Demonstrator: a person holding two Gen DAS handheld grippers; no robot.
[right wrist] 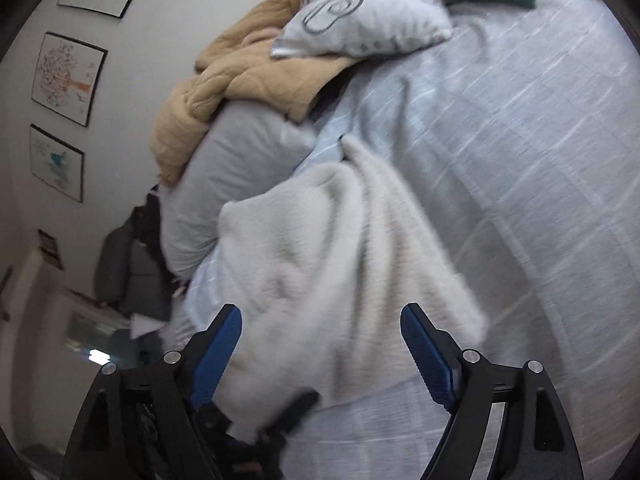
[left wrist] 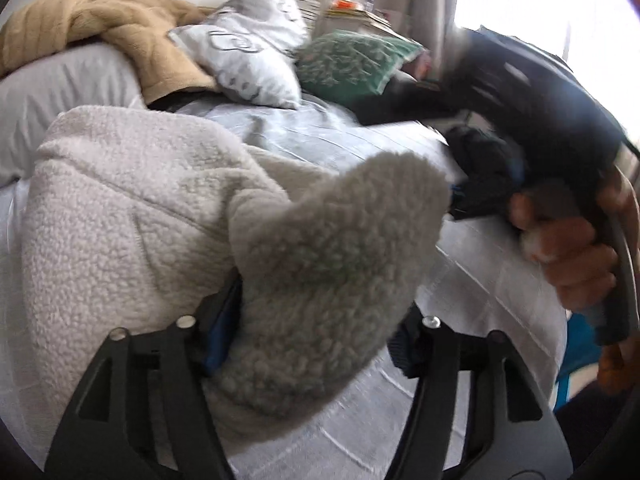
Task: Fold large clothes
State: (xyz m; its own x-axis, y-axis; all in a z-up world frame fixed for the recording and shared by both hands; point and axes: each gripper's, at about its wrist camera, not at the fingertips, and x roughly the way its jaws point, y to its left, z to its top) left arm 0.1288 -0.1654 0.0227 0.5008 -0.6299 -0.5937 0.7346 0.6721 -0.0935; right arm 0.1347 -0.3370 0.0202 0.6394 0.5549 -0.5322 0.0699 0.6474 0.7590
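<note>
Across the frame's middle, the fleece jacket (left wrist: 168,216) lay on the bed (left wrist: 480,280); left gripper (left wrist: 316,320) spread around its sleeve, right gripper (right wrist: 320,340) spread wide. Folding had begun; next, probably, closing on the sleeve.

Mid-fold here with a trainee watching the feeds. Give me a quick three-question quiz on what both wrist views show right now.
1. True or false: the right gripper is clamped on the fleece jacket.
2. Which lies nearest the tan blanket? A) green cushion B) grey patterned pillow C) wall pictures
3. Fill in: a fleece fold sits between the fingers of the ___ gripper.

Key: 1 false, it is open; 2 B; 3 left.
</note>
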